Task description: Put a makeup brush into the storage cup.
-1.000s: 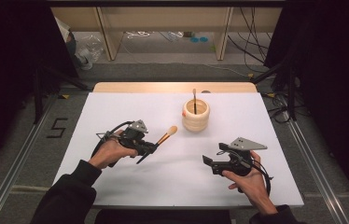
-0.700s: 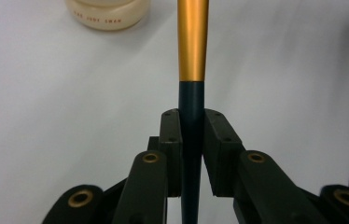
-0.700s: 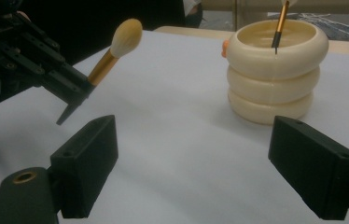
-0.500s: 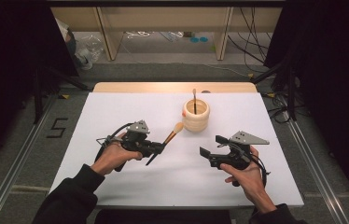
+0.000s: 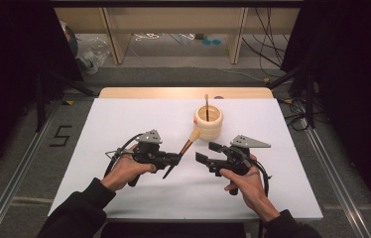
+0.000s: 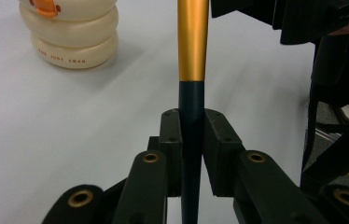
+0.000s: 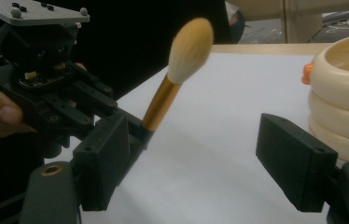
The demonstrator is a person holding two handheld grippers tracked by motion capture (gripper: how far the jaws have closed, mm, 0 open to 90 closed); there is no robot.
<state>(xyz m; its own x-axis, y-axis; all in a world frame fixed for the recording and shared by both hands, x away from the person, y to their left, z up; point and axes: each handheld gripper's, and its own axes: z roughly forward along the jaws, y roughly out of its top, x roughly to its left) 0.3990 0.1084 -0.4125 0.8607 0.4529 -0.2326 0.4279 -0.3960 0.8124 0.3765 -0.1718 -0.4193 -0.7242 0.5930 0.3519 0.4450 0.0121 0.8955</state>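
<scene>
My left gripper (image 5: 175, 159) is shut on the dark handle of a makeup brush (image 5: 187, 145) with a gold ferrule and cream bristles. The brush tilts up toward a cream ringed holder (image 5: 208, 122), which has a second brush (image 5: 206, 105) standing in it. In the left gripper view the pads clamp the brush (image 6: 192, 42) handle. My right gripper (image 5: 207, 152) is open just right of the brush; its jaws have just been closing a little, with nothing pressed between them. In the right gripper view the brush (image 7: 182, 60) rises ahead of my right gripper (image 7: 196, 140), by the left-hand jaw.
The white tabletop (image 5: 124, 124) stretches out on all sides of the hands. The holder (image 7: 345, 88) stands close on the right in the right gripper view. Shelf legs and cables lie beyond the table's far edge.
Both hands have come toward the middle of the table: the left one rightward with the brush, the right one leftward. The right jaws stand slightly narrower than before.
</scene>
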